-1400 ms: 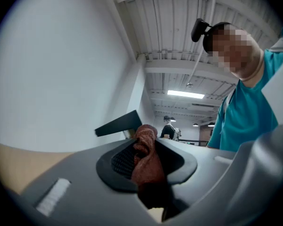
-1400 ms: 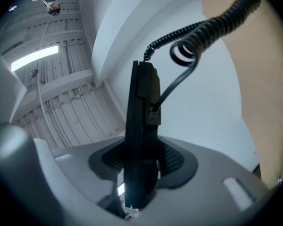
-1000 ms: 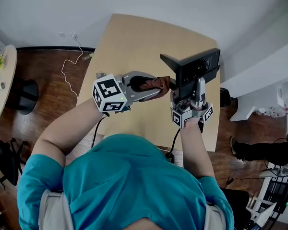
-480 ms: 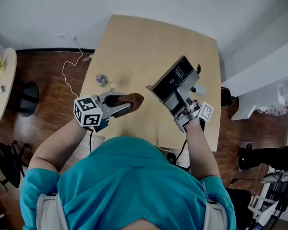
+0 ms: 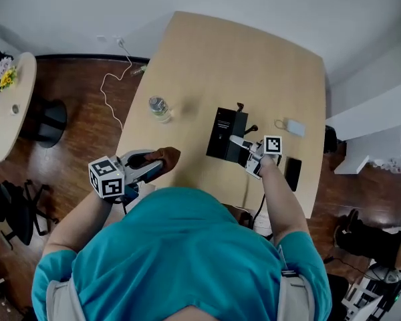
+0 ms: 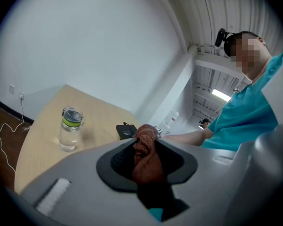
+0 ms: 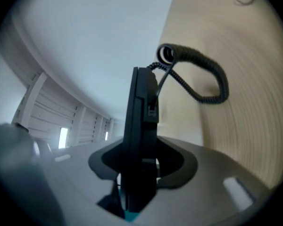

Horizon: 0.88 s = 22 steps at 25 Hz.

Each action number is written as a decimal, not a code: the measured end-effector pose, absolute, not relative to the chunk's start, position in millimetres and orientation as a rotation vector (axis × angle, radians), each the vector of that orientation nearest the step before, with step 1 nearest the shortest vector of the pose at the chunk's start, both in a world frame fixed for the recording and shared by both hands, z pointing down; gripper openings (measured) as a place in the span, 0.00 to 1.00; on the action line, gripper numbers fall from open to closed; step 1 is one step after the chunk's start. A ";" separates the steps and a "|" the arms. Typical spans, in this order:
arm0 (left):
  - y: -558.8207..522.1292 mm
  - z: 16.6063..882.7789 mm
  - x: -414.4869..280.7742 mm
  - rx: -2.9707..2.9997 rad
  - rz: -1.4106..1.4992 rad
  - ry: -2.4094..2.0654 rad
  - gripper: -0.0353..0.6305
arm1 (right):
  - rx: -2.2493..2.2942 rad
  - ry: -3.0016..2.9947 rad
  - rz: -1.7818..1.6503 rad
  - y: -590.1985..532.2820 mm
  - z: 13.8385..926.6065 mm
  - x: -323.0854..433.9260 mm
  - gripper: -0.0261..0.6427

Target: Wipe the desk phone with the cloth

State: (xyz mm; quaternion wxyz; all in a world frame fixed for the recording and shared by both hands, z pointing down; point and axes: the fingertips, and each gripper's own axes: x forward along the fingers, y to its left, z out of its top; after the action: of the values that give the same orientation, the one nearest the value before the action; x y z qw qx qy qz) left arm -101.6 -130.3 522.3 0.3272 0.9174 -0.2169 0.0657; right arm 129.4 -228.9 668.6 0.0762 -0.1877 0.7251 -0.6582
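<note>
Head view: right gripper point(image 5: 236, 143) clamps the near edge of the desk phone point(image 5: 220, 131) at mid-table point(image 5: 254, 59), resting or just above I cannot tell. The left gripper point(image 5: 155, 164) hangs well apart at the table's near-left edge with the cloth point(image 5: 168, 155) bunched at its tip. Left gripper view: jaws pinched narrow on the rust-brown cloth, with the desk phone small beyond it, near a water bottle point(image 6: 70, 128). Right gripper view: jaws closed on the desk phone's thin black body, coiled cord point(image 7: 203, 79) lying on the wood. Judged step is steadying the phone; next, the cloth must cross over and press on its face.
</note>
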 end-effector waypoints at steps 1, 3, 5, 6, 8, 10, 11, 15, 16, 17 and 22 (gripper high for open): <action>-130.3 522.2 -106.7 2.393 0.167 -0.583 0.23 | -0.561 2.172 -1.992 -232.7 675.1 127.0 0.29; -131.3 521.3 -117.1 2.371 0.147 -0.615 0.23 | -0.558 2.164 -2.027 -239.7 686.1 121.8 0.29; -132.4 521.0 -126.8 2.353 0.135 -0.642 0.23 | -0.547 2.119 -2.076 -245.7 695.6 115.7 0.29; -132.9 521.0 -130.4 2.348 0.134 -0.651 0.23 | -0.535 2.089 -2.098 -248.3 699.4 113.1 0.29; -134.2 520.5 -135.0 2.343 0.135 -0.657 0.23 | -0.513 2.035 -2.137 -252.0 705.4 111.1 0.29; -137.0 520.1 -137.7 2.339 0.132 -0.657 0.23 | -0.521 1.987 -2.178 -254.9 712.6 113.4 0.30; -139.0 520.3 -138.8 2.336 0.131 -0.657 0.23 | -0.534 1.959 -2.199 -257.0 717.4 115.2 0.30; -146.0 523.2 -140.2 2.332 0.133 -0.648 0.23 | -0.563 1.852 -2.274 -264.3 736.0 120.8 0.33; -147.6 523.4 -141.1 2.328 0.130 -0.647 0.23 | -0.554 1.844 -2.287 -264.4 738.2 121.0 0.33; -149.4 523.5 -142.4 2.322 0.126 -0.648 0.23 | -0.550 1.842 -2.298 -264.4 740.5 121.2 0.33; -158.7 525.2 -147.3 2.305 0.114 -0.636 0.23 | -0.654 1.903 -2.343 -263.7 754.3 127.7 0.44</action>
State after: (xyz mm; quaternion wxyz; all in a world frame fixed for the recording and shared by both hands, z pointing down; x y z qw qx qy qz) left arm -147.3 -158.7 525.2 0.3651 0.8964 -0.2474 0.0443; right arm 127.7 -263.7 754.3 0.0266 -0.2117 0.6158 -0.7584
